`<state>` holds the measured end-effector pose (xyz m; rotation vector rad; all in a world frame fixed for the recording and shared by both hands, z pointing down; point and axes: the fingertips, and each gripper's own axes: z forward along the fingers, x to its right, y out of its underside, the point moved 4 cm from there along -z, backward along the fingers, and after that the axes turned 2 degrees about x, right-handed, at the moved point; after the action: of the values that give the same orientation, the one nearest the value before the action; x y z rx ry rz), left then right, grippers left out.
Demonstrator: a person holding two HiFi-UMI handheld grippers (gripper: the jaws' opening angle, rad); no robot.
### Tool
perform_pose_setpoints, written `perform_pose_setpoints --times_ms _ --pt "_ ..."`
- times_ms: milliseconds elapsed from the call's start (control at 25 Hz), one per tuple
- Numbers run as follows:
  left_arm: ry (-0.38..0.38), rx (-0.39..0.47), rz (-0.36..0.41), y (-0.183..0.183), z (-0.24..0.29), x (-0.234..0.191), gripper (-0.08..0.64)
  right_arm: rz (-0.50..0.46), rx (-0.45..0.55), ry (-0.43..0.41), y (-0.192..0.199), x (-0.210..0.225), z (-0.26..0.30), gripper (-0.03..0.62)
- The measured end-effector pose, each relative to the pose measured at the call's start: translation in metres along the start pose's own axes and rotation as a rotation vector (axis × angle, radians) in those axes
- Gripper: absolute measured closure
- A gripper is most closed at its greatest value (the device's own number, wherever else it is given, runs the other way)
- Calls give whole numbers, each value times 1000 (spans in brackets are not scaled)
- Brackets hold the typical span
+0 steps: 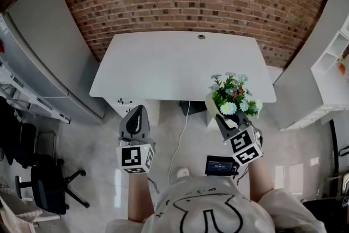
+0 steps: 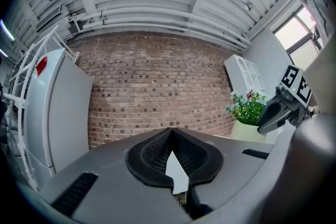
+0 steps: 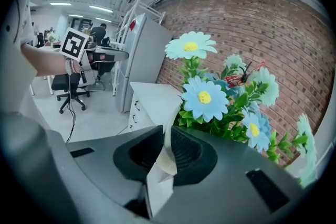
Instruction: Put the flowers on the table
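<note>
The flowers [image 1: 234,94], blue and white daisies with green leaves, stand in a cream pot [image 1: 212,107] held in the air at the front right edge of the white table [image 1: 174,63]. My right gripper [image 1: 222,123] is shut on the pot's rim [image 3: 169,131], with the blooms [image 3: 205,97] rising just beyond the jaws. My left gripper [image 1: 136,113] hangs in front of the table's left part, shut with nothing in it [image 2: 170,136]. In the left gripper view the flowers [image 2: 247,106] and the right gripper [image 2: 277,111] appear at the right.
A brick wall backs the table. A grey cabinet [image 1: 43,46] stands left, a black office chair [image 1: 49,183] lower left, white shelves [image 1: 332,57] right. A drawer unit [image 1: 128,103] and a cable [image 1: 182,128] are under the table. A small screen device [image 1: 219,165] hangs near my right arm.
</note>
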<state>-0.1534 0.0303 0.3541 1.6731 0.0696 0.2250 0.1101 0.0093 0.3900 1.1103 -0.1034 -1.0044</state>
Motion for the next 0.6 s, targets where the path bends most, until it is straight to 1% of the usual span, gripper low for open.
perform_pose_setpoints --times_ms 240,480,600 --pt "21 4 -25 9 27 -36 548 -3 -12 18 -23 -2 33 542" --pt "50 -2 -43 21 41 -50 548 -9 -50 30 -30 0 49 542" --pt "60 -11 -46 28 47 -50 548 -13 -57 32 -30 4 56 543"
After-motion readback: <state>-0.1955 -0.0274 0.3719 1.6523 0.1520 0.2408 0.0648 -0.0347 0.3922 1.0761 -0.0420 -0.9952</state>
